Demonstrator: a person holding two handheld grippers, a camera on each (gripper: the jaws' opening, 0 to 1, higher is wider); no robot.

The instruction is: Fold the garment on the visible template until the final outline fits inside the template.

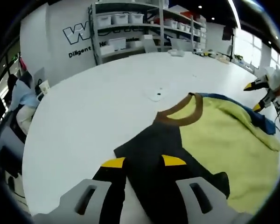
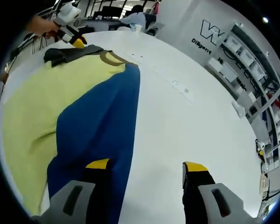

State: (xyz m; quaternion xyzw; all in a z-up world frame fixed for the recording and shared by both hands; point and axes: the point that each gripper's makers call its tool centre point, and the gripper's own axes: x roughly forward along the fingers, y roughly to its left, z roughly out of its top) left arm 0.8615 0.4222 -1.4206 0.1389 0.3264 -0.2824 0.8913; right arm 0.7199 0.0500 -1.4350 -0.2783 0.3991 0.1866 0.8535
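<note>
Garment (image 1: 214,135) lies spread on the white table (image 1: 93,107), and we hover both grippers, left gripper (image 1: 143,163) and right gripper (image 2: 147,165), wide and empty over opposite edges, where uneven grabs could skew the fold.

bright overhead light | soft shadows | sharp centre | fisheye-bent edges

The garment (image 1: 224,135) is soft matt cloth, a little fuzzy on its yellow part, with a ribbed brown collar (image 1: 184,114). The table (image 1: 98,107) is smooth, white and matt. The left gripper (image 1: 143,163) looks like hard plastic.
</note>
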